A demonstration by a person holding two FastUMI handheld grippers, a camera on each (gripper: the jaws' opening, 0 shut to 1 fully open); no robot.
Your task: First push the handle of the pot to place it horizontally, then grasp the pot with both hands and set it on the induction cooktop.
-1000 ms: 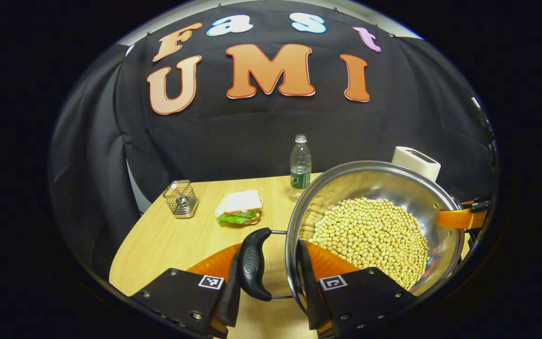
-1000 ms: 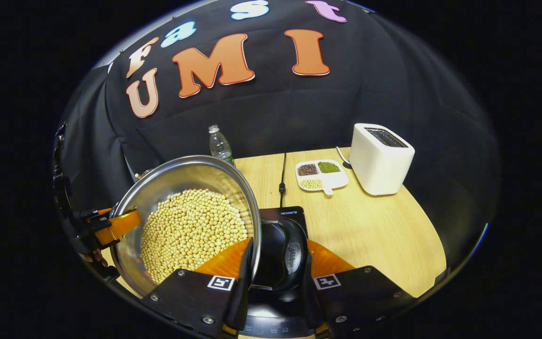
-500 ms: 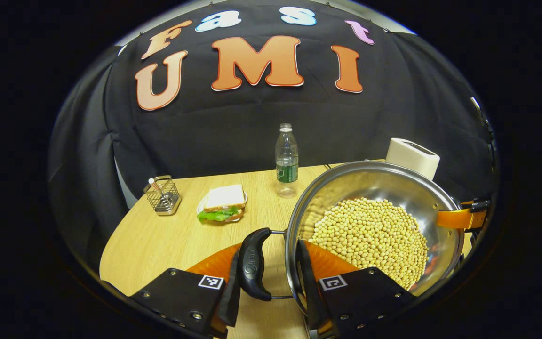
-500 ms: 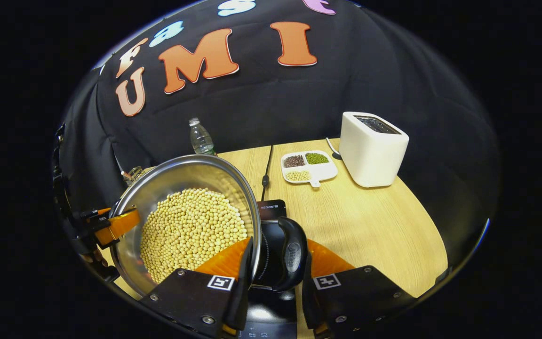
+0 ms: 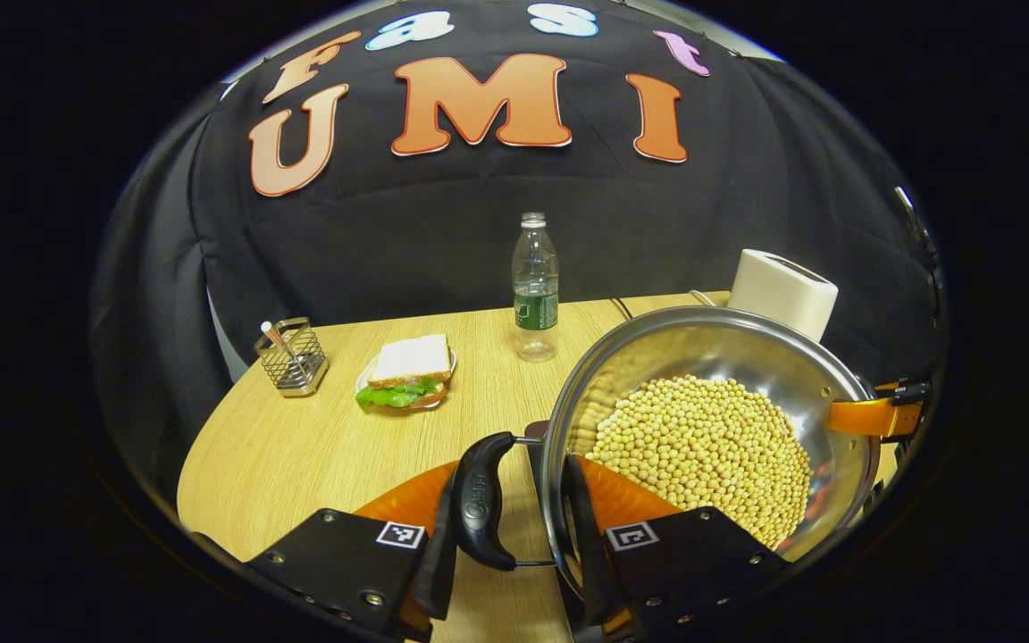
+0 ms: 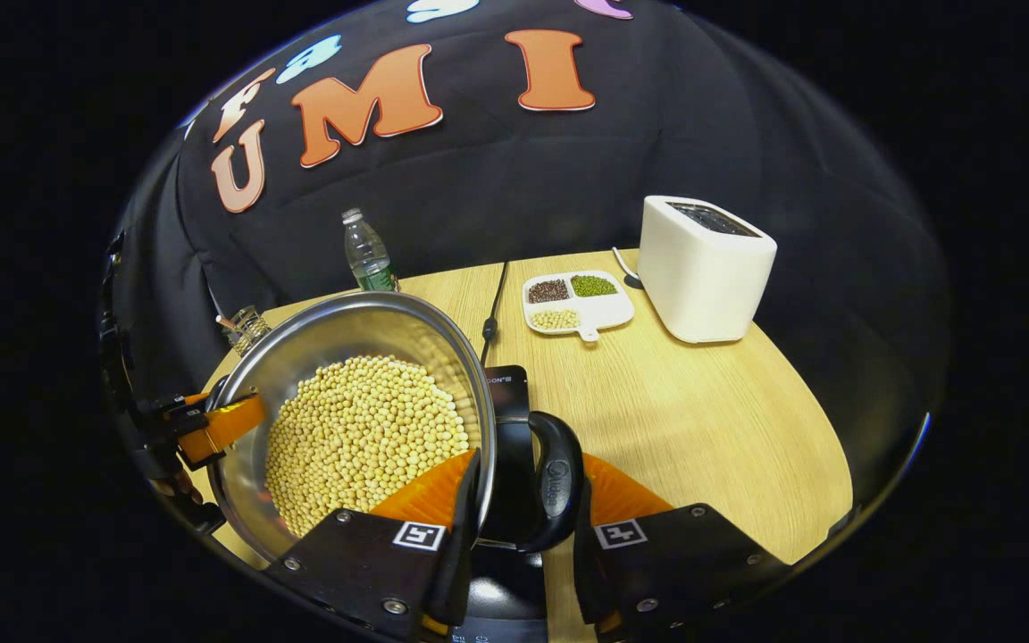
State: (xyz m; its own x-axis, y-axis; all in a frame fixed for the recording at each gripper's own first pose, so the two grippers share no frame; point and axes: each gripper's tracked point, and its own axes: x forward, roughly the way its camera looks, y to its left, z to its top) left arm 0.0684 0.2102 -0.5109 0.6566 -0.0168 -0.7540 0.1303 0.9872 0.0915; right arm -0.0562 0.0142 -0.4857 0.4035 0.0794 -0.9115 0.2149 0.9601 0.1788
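Observation:
A steel pot point(image 5: 713, 314) full of yellow beans point(image 5: 702, 446) hangs between both grippers above the wooden table. In the left gripper view, my left gripper point(image 5: 510, 527) is shut on the pot's black side handle point(image 5: 481, 500), one finger outside the handle and the other inside the rim. In the right gripper view, my right gripper point(image 6: 523, 527) is shut the same way on the opposite handle point(image 6: 555, 482) of the pot point(image 6: 345, 313). The black induction cooktop point(image 6: 507, 393) lies below that handle, mostly hidden by the pot. Each view shows the other gripper across the pot point(image 5: 876, 413), point(image 6: 215, 424).
A water bottle point(image 5: 535, 286), a sandwich on a plate point(image 5: 407, 375) and a wire holder point(image 5: 291, 357) stand at the back left. A white toaster point(image 6: 702, 268), a divided dish of grains point(image 6: 577, 304) and the cooktop's cable point(image 6: 489, 313) lie beyond the cooktop.
Both grippers have moved together with the pot held between them. The table items have slid upward in both views, and more tabletop shows ahead. The grip on both handles is unchanged.

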